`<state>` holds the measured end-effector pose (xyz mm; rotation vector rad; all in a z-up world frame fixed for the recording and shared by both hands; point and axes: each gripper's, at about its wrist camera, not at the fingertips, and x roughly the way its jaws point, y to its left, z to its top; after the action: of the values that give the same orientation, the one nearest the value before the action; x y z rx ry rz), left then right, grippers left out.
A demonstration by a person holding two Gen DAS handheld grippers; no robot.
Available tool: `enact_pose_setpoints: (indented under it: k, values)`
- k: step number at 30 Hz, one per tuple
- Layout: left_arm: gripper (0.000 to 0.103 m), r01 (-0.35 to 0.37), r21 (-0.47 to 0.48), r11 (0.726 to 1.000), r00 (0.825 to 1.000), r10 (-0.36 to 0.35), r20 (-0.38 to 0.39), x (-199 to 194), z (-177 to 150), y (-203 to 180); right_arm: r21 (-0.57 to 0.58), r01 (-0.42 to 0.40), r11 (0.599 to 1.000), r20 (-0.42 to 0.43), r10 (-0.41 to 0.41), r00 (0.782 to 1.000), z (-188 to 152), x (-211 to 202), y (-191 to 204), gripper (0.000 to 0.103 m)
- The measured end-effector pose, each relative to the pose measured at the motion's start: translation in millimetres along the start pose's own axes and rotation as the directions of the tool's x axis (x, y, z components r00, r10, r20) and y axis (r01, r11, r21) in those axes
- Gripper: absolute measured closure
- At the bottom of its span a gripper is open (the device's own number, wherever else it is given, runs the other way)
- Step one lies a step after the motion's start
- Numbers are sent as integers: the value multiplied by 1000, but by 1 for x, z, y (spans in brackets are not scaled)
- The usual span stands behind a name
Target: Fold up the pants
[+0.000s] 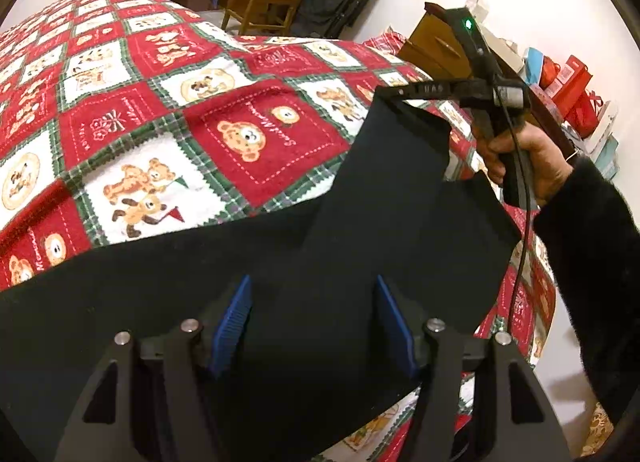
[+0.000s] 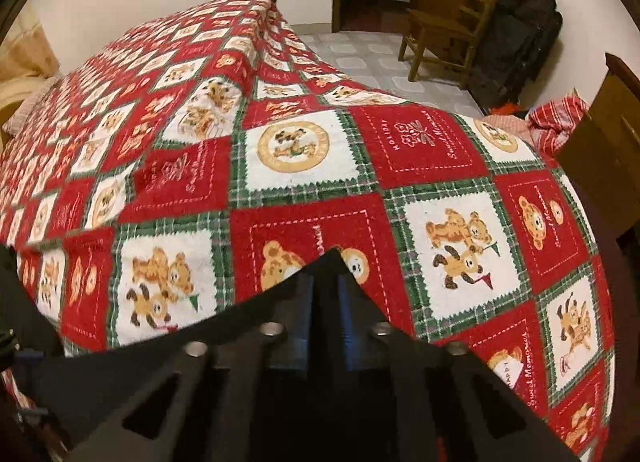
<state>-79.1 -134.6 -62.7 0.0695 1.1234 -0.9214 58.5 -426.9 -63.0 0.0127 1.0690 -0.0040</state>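
Black pants lie across a red, white and green teddy-bear bedspread. My left gripper hovers low over them, its blue pads well apart, with flat cloth between them and no pinch showing. In the left wrist view my right gripper, held by a hand, lifts one corner of the pants off the bed. In the right wrist view that gripper is shut on a peak of black cloth, which drapes away down to the left.
The bedspread covers the whole bed. Past its far edge are a tiled floor, a wooden chair and a black bag. A wooden cabinet and red gift bags stand at the right.
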Motion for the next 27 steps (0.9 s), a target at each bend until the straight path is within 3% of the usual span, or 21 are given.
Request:
enact_pose_setpoints:
  k: [3, 7, 16, 20, 27]
  values:
    - [57, 17, 6, 1000, 1000, -17, -4, 2, 1, -2, 22, -22, 1000, 16, 21, 1000, -2, -7, -4, 99]
    - [78, 38, 23, 999, 999, -38, 7, 2, 2, -5, 36, -65, 997, 104, 61, 993, -3, -38, -7, 99]
    - [84, 50, 97, 994, 994, -59, 94, -12, -2, -22, 47, -170, 984, 281, 150, 948, -33, -119, -19, 99]
    - [84, 60, 145, 988, 986, -81, 143, -20, -9, -31, 96, -205, 974, 339, 161, 927, -65, -139, -38, 99]
    - [89, -6, 272, 962, 987, -38, 157, -17, -25, -51, 173, -238, 956, 398, 154, 905, -129, -161, -56, 99]
